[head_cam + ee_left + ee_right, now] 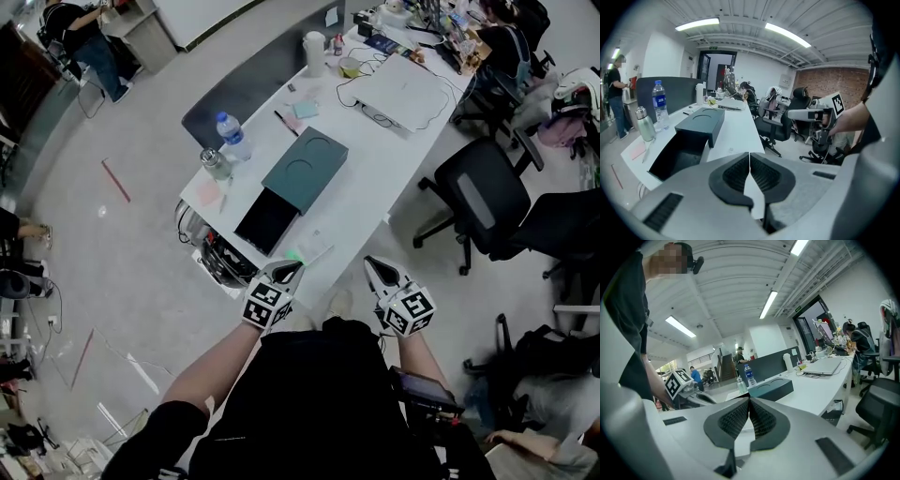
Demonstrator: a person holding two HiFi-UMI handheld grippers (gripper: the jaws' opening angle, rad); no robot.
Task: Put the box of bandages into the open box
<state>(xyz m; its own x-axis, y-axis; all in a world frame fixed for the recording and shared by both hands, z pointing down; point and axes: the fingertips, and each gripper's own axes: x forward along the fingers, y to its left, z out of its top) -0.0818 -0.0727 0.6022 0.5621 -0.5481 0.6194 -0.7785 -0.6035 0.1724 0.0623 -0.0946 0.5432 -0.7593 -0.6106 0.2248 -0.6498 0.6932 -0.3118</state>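
Both pairs of tongs are pressed together with nothing between them. The left gripper and right gripper hang side by side over the near end of the table, tips toward 12 o'clock.

The bandage box is hard to make out. It seems to be the thin pale strip with a green end lying flat on the table just beyond the left gripper's tips. Its long axis runs from about 8 to 2 o'clock, with the green end at 8. It lies just beside the open box, at that box's 4 o'clock, and is not inside it.

The open box is a dark tray with its mouth up and its long axis from 7 to 1 o'clock. Its grey-green lid touches it at the 1 o'clock end.

The table is white and long, and it also runs from 7 to 1 o'clock. A bottle and a flask stand near the lid at its 9 o'clock. A laptop sits farther up the table.

The room is an office with a grey floor marked by red tape. A black chair stands at the table's 3 o'clock. The left gripper view shows a brick wall.
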